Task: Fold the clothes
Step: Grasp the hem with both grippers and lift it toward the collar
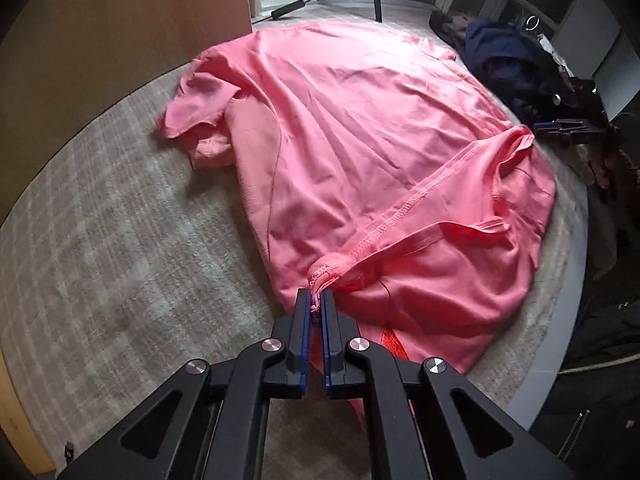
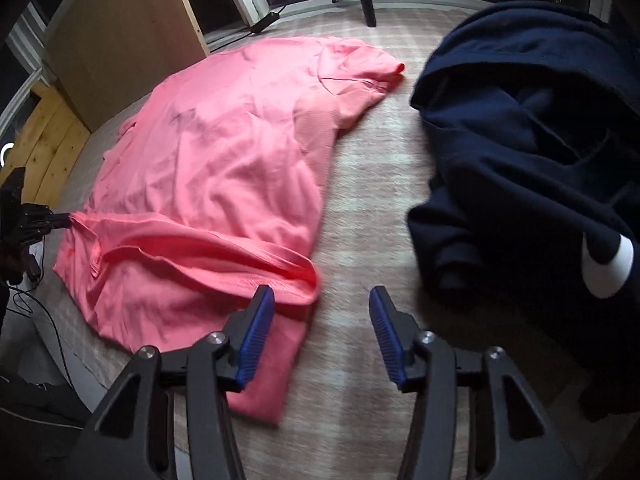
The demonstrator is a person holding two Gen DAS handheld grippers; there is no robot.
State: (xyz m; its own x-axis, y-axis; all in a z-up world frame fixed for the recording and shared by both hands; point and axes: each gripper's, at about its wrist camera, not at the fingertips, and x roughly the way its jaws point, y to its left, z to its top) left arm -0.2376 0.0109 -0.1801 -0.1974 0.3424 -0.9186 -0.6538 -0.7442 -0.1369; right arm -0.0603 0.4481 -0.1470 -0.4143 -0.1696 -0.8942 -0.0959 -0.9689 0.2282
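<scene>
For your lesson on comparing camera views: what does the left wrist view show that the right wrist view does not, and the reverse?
Only the left wrist view shows the left gripper close up, shut on the pink shirt's stitched hem. Only the right wrist view shows the right gripper open above the rug, and a white cuff on the navy garment. Both show shirt, rug and navy garment.

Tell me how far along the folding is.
Early. Done: the pink shirt is spread on the rug. In hand: the left gripper is shut on its hem corner, with that edge turned over a little. The right gripper is open beside the other corner, holding nothing. Left: the shirt's folds, and the navy garment still heaped.
</scene>
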